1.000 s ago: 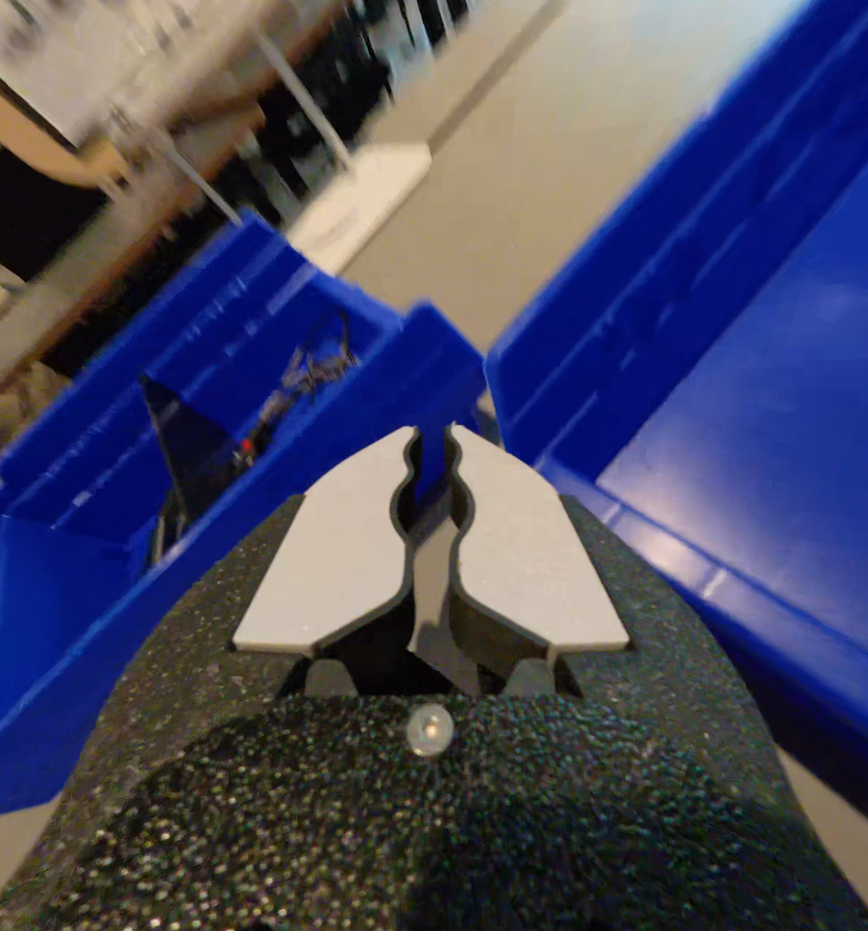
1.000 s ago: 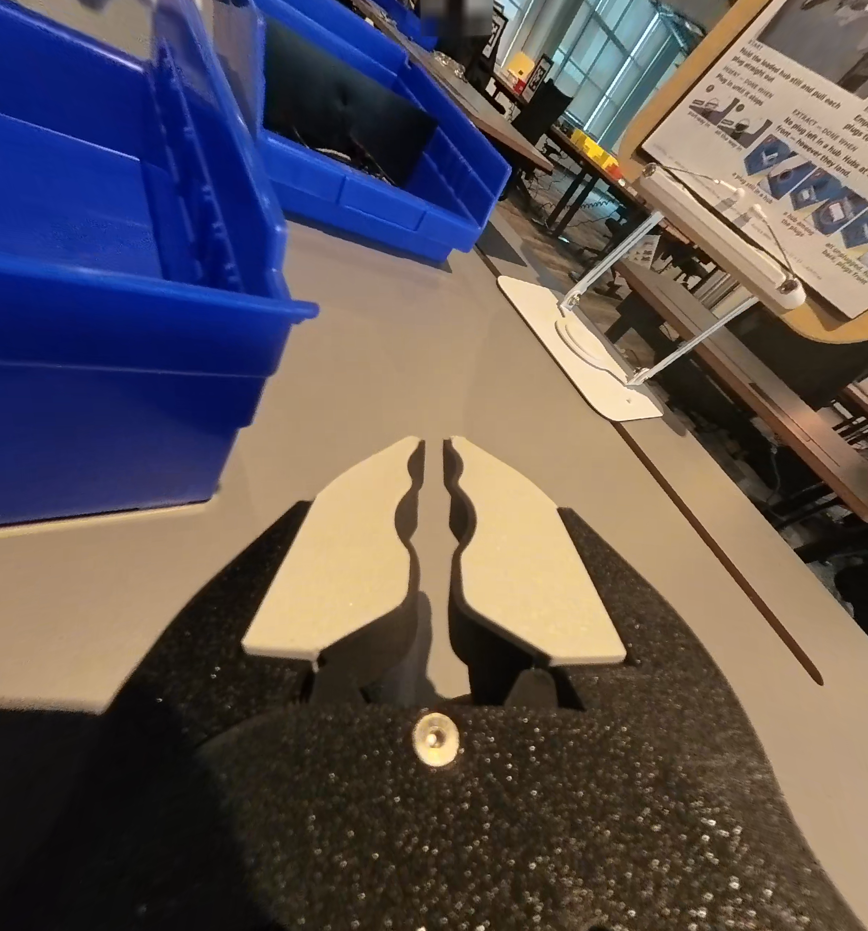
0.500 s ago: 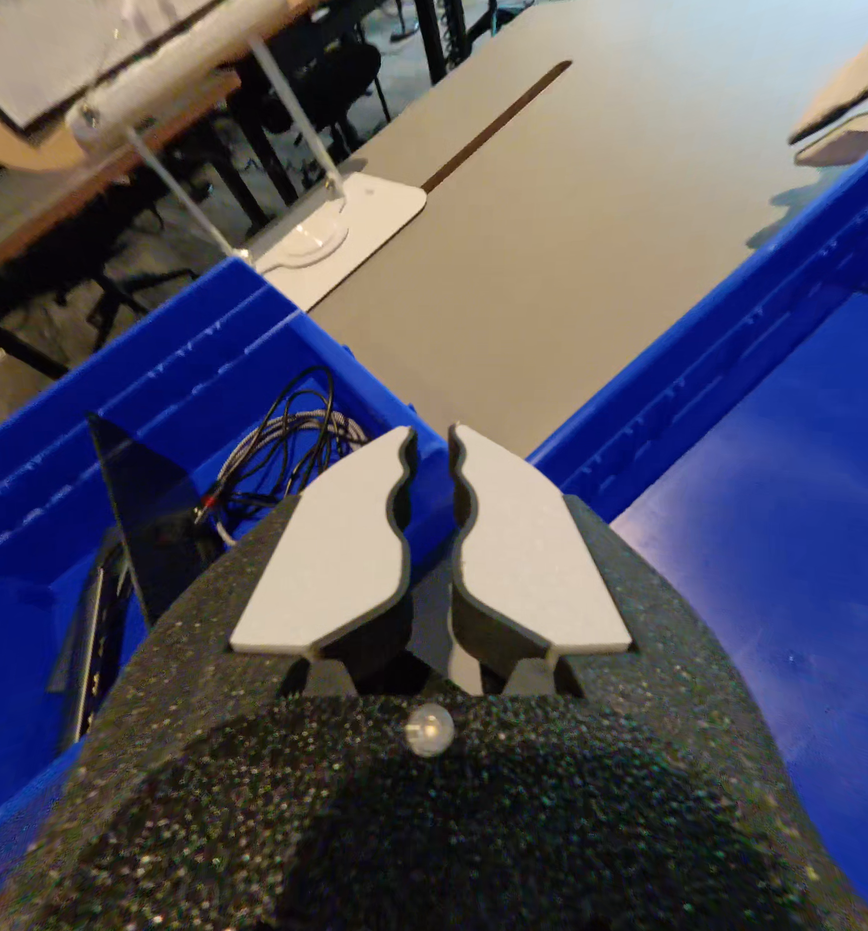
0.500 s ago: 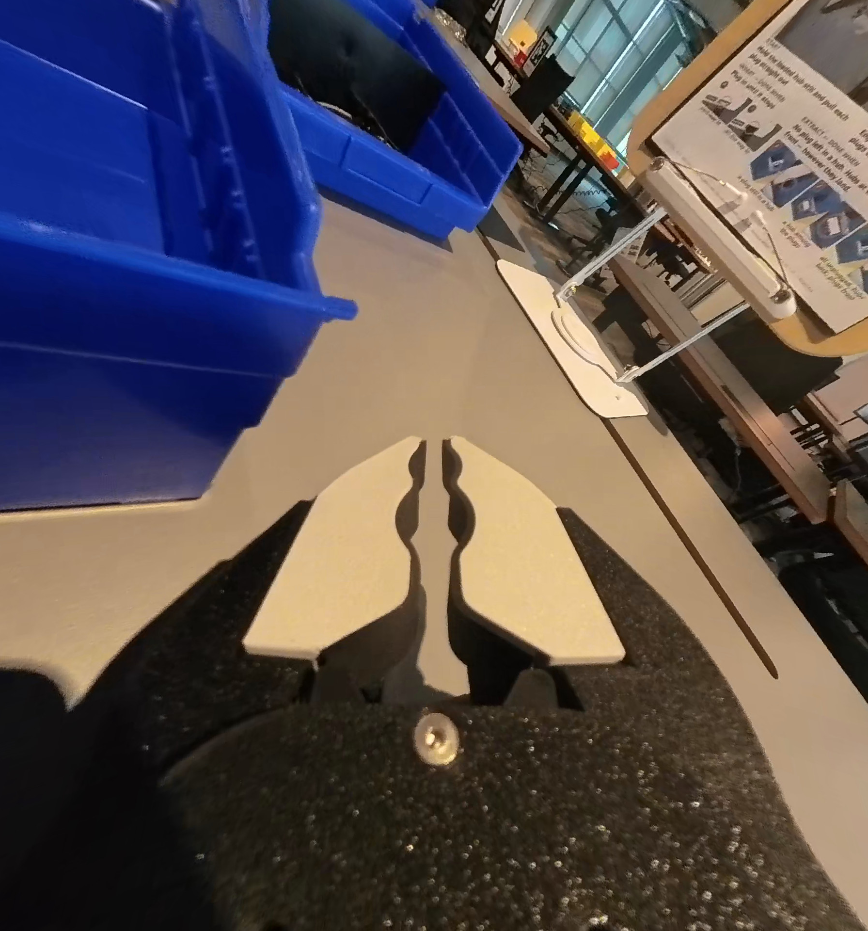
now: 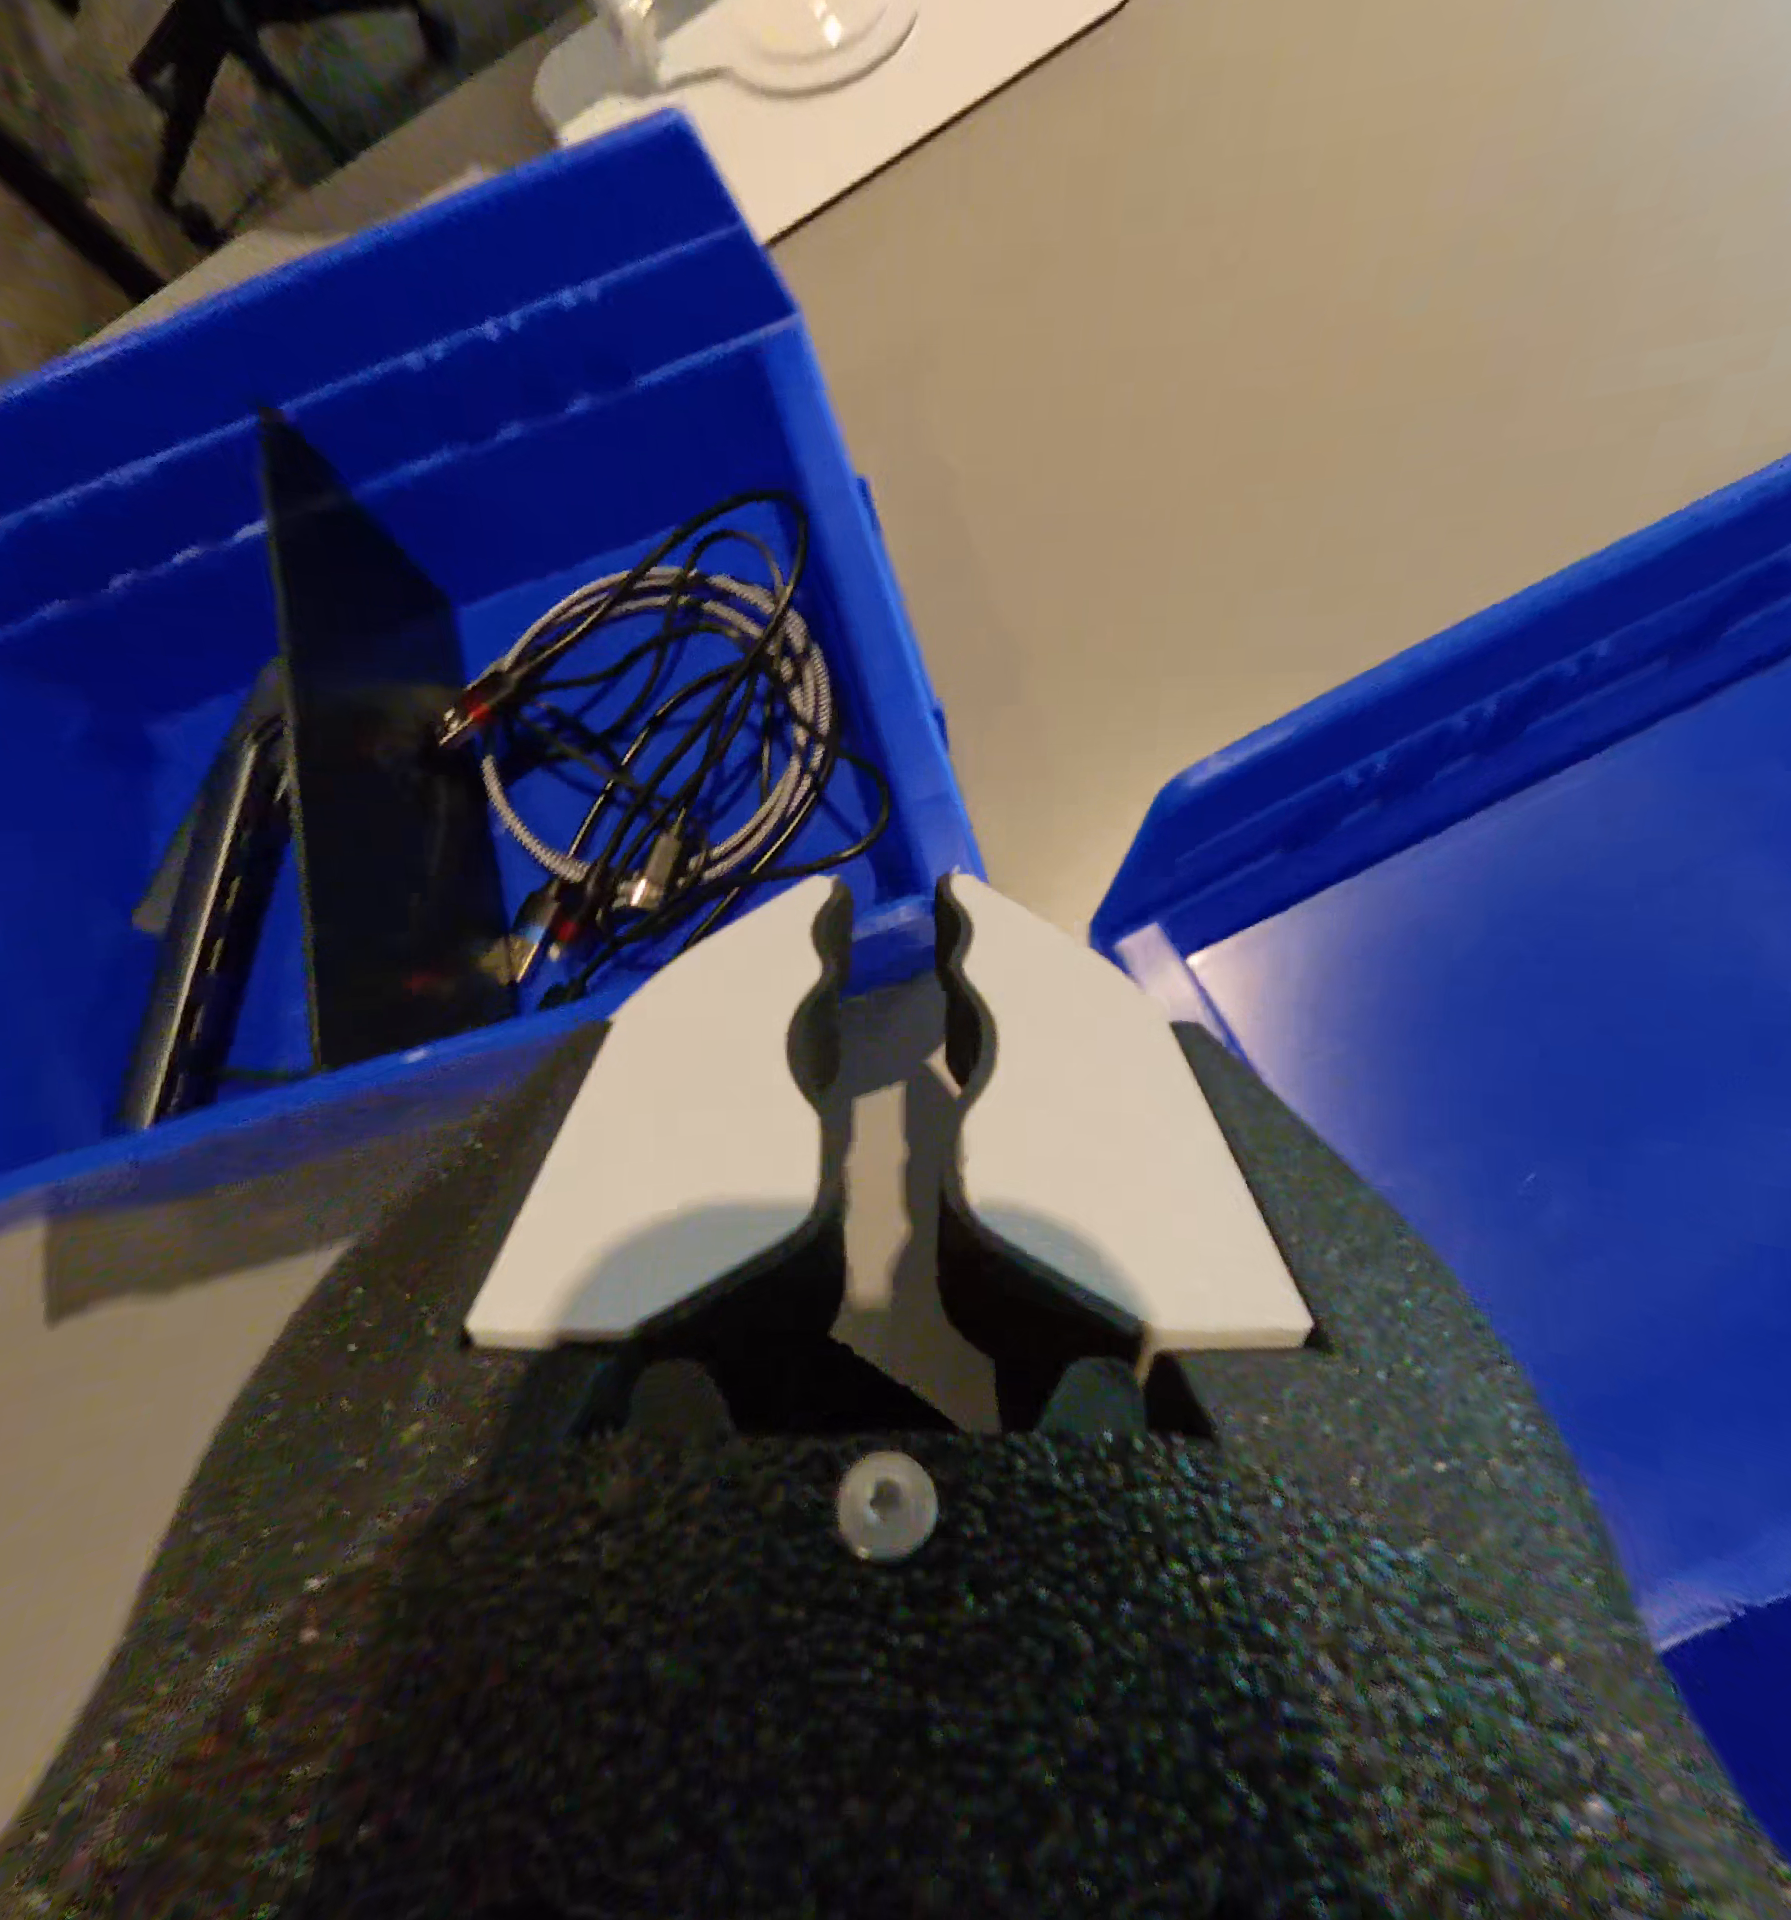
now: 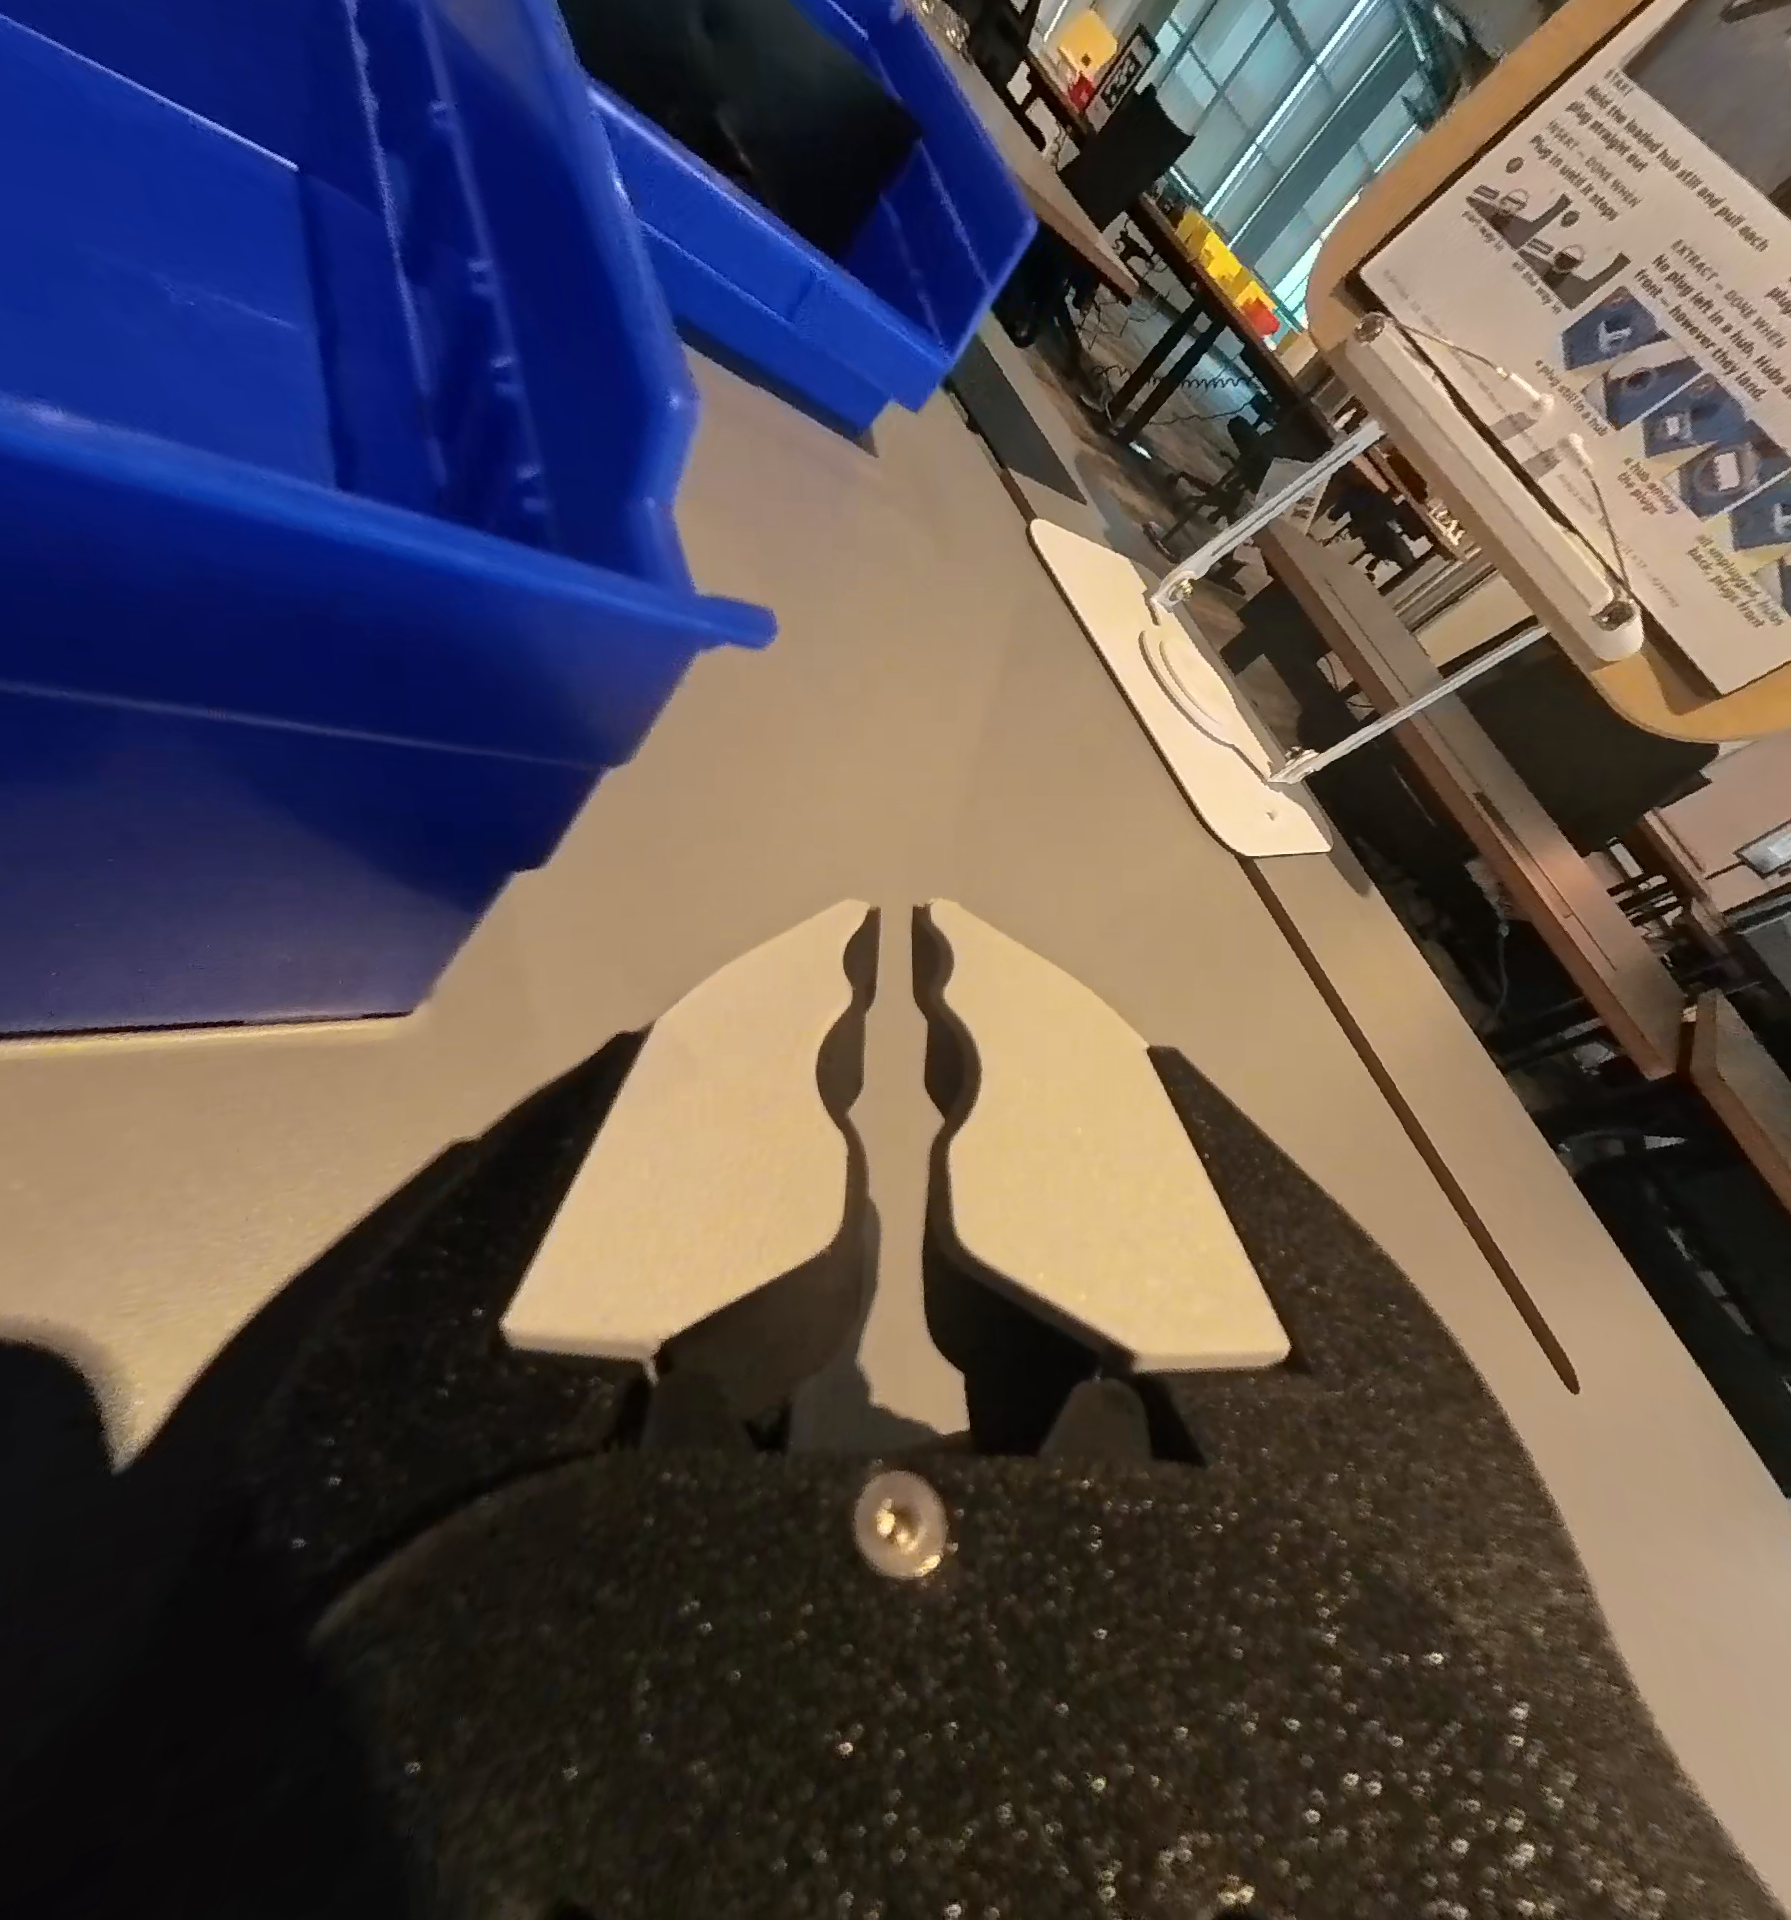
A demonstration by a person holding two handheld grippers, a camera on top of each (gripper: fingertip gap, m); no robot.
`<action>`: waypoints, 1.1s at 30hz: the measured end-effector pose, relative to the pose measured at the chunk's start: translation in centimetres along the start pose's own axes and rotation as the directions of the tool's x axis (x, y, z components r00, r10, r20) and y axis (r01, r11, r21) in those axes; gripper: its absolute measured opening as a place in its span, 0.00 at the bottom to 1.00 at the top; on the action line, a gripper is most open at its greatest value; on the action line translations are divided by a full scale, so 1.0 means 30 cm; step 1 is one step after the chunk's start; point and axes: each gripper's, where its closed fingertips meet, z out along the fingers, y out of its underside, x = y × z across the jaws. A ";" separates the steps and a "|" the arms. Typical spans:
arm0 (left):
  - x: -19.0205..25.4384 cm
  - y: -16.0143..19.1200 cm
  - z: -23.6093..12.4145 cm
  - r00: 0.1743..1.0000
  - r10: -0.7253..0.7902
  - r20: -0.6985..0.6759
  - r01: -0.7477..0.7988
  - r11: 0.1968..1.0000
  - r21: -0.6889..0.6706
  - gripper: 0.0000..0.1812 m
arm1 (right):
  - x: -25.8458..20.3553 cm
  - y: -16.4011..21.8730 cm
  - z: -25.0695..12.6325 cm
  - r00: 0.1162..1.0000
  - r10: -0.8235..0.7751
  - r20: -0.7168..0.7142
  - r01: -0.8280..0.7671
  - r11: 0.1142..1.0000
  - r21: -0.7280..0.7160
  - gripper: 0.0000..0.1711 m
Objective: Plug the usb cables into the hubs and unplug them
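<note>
In the left wrist view a blue bin point(image 5: 517, 343) holds a tangle of black and braided grey usb cables point(image 5: 662, 727). A black divider point(image 5: 382, 779) splits the bin, and a dark grey hub point(image 5: 205, 935) leans left of it. My left gripper point(image 5: 891, 894) hovers above the bin's near right corner, its grey fingers point(image 5: 693, 1122) almost together and empty. My right gripper point(image 6: 896, 909) is shut and empty, low over the grey table point(image 6: 922, 675), beside the corner of a blue bin point(image 6: 247, 520).
A second blue bin point(image 5: 1493, 1039) sits to the right in the left wrist view, nothing visible in it. In the right wrist view are the far bin point(image 6: 818, 291), a white lamp base point(image 6: 1182, 707), a poster board point(image 6: 1649, 312) and a table seam point(image 6: 1390, 1091).
My left gripper has swung left and tipped down over the cable bin, so the cables and hub now show. My right gripper has shifted a little along the near bin.
</note>
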 end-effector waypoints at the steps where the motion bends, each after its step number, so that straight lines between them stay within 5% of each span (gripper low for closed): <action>1: -0.018 0.019 -0.015 0.999 -0.005 0.035 0.006 1.000 -0.019 0.09 | -0.001 0.000 0.000 1.000 -0.004 -0.001 0.004 1.000 -0.001 0.03; 4: -0.086 0.076 -0.062 0.984 -0.012 0.180 0.020 0.999 -0.041 0.10 | -0.004 0.003 0.003 1.000 -0.013 -0.001 0.013 1.000 -0.008 0.03; 9: -0.102 0.078 -0.129 0.932 -0.179 0.315 0.118 0.972 0.204 0.12 | -0.007 0.009 0.008 1.000 -0.024 -0.001 0.024 0.999 -0.024 0.03; 20: -0.136 0.143 -0.052 0.855 -0.203 0.478 0.109 0.970 0.218 0.14 | -0.019 0.029 0.016 0.995 -0.091 -0.040 0.088 0.993 -0.083 0.03; 30: -0.373 0.415 -0.258 0.700 -0.319 0.639 0.230 0.948 0.221 0.08 | -0.029 0.040 0.023 0.990 -0.132 -0.044 0.127 0.985 -0.113 0.03; 33: -0.395 0.397 -0.335 0.678 -0.368 0.636 0.193 0.925 0.328 0.09 | -0.032 0.042 0.025 0.989 -0.141 -0.043 0.135 0.984 -0.119 0.03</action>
